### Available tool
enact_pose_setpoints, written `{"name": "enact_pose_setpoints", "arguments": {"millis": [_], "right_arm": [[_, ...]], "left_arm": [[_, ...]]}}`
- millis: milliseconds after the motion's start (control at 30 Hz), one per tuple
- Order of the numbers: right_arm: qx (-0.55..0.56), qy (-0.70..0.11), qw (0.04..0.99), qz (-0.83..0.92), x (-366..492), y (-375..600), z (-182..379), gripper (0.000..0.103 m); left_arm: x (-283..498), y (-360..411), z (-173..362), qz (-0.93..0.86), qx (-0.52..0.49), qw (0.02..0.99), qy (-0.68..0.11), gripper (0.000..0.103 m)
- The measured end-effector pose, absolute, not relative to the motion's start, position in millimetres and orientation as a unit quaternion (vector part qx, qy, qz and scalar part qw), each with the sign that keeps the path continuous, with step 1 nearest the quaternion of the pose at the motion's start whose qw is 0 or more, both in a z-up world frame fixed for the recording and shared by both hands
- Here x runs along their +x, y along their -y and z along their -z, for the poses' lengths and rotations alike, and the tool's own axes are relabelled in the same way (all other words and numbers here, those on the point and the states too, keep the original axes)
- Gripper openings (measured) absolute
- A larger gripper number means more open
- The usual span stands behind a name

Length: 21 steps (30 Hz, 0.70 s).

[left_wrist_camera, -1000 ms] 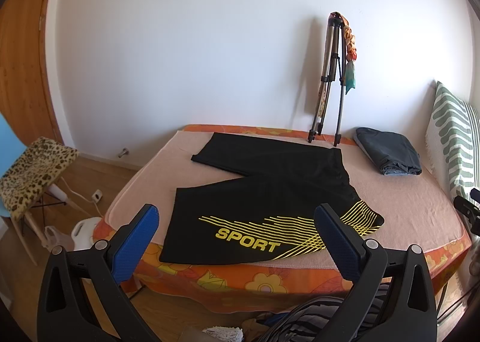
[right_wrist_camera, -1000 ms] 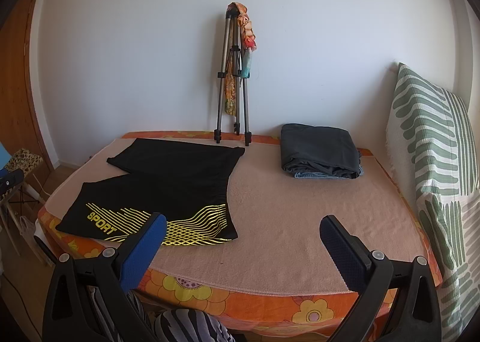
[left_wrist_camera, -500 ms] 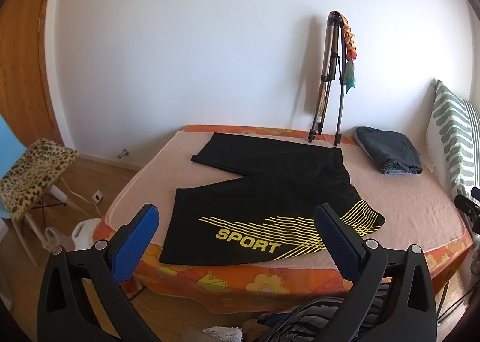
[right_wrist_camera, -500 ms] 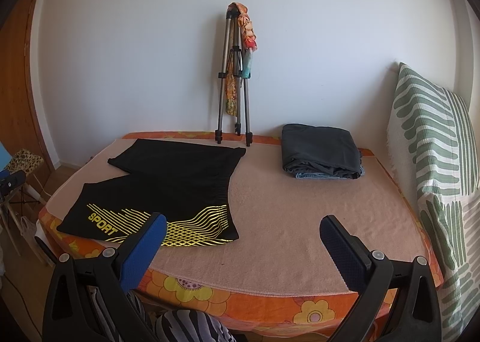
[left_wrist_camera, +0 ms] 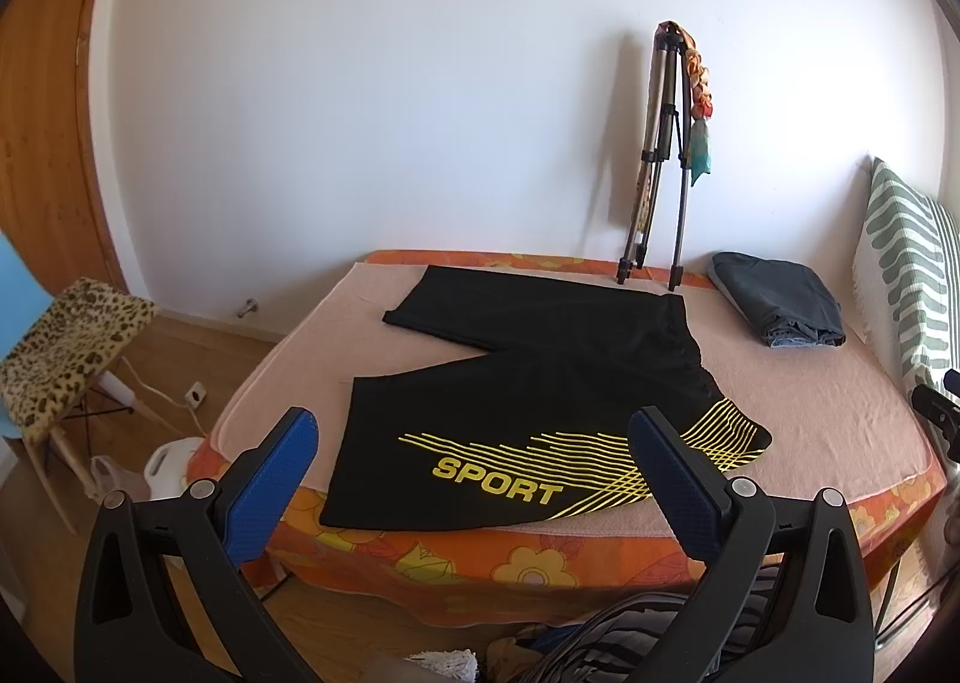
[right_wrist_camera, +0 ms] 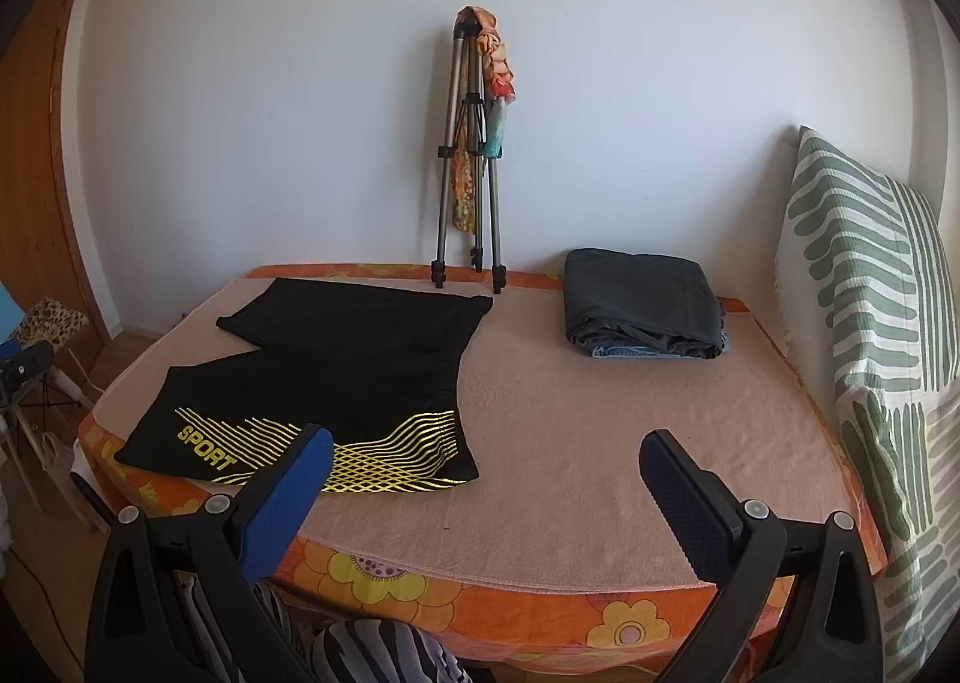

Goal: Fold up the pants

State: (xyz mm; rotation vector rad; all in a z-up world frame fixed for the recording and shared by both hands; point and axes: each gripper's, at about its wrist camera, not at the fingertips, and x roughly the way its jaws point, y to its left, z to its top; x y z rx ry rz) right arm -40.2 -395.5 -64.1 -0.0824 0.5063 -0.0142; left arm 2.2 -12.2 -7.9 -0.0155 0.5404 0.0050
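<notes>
Both claws, left point(left_wrist_camera: 474, 431) and right point(right_wrist_camera: 486, 452), gape wide, empty, before flat black pants point(left_wrist_camera: 540, 377).

One pair of black shorts point(left_wrist_camera: 540, 377) on the bed point(right_wrist_camera: 600, 443) — one folded pile of dark clothes point(right_wrist_camera: 642, 302) too. One tripod point(right_wrist_camera: 468, 155) against the wall, one striped cushion point(right_wrist_camera: 870, 287), one leopard-print stool point(left_wrist_camera: 66, 341) — and two grippers, the left gripper point(left_wrist_camera: 474, 443) and the right gripper point(right_wrist_camera: 486, 461).

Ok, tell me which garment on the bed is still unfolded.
The black SPORT shorts, spread flat with both legs apart near the bed's front edge. The dark grey garment by the striped cushion is already a folded stack.
</notes>
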Motion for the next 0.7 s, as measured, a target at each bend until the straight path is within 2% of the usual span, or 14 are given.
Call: {"name": "enact_pose_setpoints", "arguments": {"millis": [533,700], "right_arm": [[-0.051,-0.242,0.969,0.008,-39,394,60,0.103],[-0.083,-0.213,0.974,0.005,-35,390,54,0.102]], "left_arm": [[8,0,13,0.002,0.001,0.963,-0.269,0.103],[16,-22,15,-0.001,0.003,0.967,-0.254,0.103]]}}
